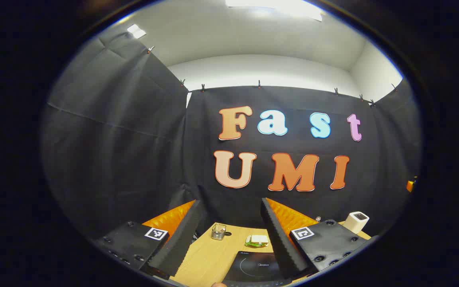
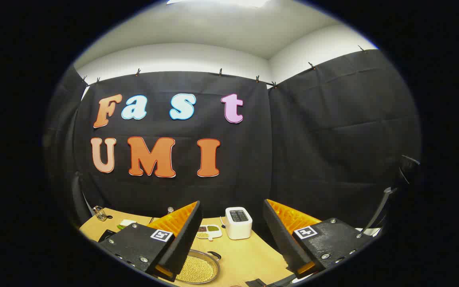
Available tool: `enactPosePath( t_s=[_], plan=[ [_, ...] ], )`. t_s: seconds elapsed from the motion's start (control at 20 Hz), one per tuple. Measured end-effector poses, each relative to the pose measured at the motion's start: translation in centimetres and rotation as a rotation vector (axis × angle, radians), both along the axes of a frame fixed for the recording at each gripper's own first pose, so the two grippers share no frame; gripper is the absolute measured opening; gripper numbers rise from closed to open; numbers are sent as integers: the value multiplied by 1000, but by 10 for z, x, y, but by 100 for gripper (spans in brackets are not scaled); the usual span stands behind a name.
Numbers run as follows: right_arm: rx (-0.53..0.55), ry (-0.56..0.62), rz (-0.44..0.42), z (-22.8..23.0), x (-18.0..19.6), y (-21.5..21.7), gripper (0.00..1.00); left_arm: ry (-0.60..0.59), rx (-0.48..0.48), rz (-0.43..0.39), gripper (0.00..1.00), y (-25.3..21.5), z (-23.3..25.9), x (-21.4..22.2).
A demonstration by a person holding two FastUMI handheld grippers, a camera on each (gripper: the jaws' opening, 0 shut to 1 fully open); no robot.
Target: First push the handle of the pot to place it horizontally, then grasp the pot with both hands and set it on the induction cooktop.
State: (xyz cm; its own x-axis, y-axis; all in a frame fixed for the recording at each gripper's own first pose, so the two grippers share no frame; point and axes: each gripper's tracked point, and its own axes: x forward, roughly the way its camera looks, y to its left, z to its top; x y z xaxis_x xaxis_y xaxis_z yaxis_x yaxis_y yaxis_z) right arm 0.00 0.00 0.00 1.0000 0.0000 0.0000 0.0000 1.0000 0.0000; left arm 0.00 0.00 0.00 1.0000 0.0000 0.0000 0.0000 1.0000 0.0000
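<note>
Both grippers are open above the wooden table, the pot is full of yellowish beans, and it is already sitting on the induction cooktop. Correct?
Not quite. The pot of beans rests on the wooden table, as the right gripper view shows; the left gripper view shows the induction cooktop bare. Both grippers are open.

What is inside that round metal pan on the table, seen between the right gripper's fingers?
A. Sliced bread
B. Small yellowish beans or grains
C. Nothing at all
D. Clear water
B: in the right gripper view, the pan on the table holds a layer of small yellowish round grains, like beans.
</note>
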Motion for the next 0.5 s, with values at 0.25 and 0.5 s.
enactPosePath(
  t_s=[0.25,0.5],
  plan=[
    [-1,3,-13,-1,1,-4,95,10,-12,-1,97,1,0,1],
    [1,3,-11,-2,1,-7,95,19,-5,0,97,1,-3,3]
  ],
)
